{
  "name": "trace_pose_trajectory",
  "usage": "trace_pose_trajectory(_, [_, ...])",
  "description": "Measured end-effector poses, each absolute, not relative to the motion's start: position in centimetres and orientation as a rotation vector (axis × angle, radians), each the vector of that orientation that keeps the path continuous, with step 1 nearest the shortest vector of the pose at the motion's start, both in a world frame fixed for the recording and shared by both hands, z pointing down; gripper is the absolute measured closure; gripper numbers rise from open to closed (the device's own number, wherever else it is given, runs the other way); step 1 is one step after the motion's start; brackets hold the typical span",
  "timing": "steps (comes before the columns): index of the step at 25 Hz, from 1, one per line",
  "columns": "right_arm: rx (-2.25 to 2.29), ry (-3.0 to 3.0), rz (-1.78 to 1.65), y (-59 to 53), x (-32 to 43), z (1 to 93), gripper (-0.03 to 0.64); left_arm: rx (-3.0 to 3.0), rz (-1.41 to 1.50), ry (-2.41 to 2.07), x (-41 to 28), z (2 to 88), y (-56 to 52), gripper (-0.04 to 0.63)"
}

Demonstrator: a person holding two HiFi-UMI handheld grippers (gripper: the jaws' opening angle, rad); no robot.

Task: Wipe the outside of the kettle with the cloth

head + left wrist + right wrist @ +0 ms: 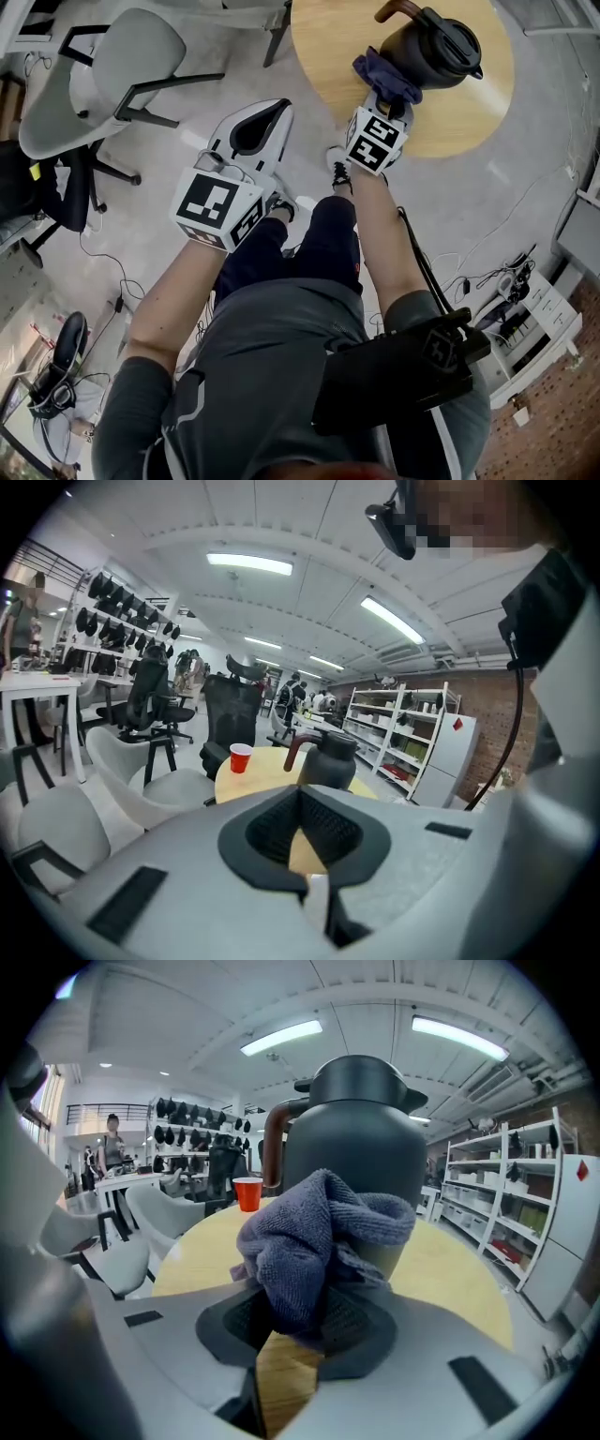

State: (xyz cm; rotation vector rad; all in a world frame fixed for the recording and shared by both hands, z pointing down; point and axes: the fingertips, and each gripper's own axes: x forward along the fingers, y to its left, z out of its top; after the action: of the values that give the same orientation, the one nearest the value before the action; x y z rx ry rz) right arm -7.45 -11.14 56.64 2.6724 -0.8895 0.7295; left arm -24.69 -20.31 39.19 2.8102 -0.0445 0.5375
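Right gripper view showed my right claw clamped on a bunched grey-blue cloth. The cloth lay against the side of the dark kettle, which stood upright directly ahead of the jaws on a round wooden table. A red cup stood farther off, ahead and left of that claw. My left claw had its jaws together on nothing, with the kettle well ahead of it.

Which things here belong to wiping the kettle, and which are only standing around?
For the job: kettle, cloth, right gripper clamped on the cloth, round table under the kettle.
Standing around: left gripper holding nothing, red cup, white chair, shelves.
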Motion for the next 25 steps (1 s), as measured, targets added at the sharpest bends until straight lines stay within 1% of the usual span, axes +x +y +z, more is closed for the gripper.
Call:
trace_pose_trajectory(5, [2.688,-0.84,0.744,-11.0,-7.4,55.4,0.494,2.83,0.521,0.028,-24.9,38.3,-20.5,0.586])
trace_pose_trajectory(10, [2.813,-0.83,0.654,-12.1,-8.7,48.0,0.494,2.849,0.461,0.08,-25.5,35.4,-21.3,0.586])
trace_pose_trajectory(13, [2.88,-0.808,0.564,-12.9,-8.2,43.2,0.494,2.861,0.443,0.114,-24.7,34.3,-21.8,0.586])
trace_pose_trajectory(17, [2.912,-0.766,0.556,-13.9,-7.1,40.8,0.492,2.89,0.462,0.178,-22.4,33.7,-22.1,0.586])
trace_pose_trajectory(25, [2.971,-0.68,0.554,-14.6,-5.2,40.5,0.492,2.981,0.54,0.32,-15.5,33.6,-23.9,0.588])
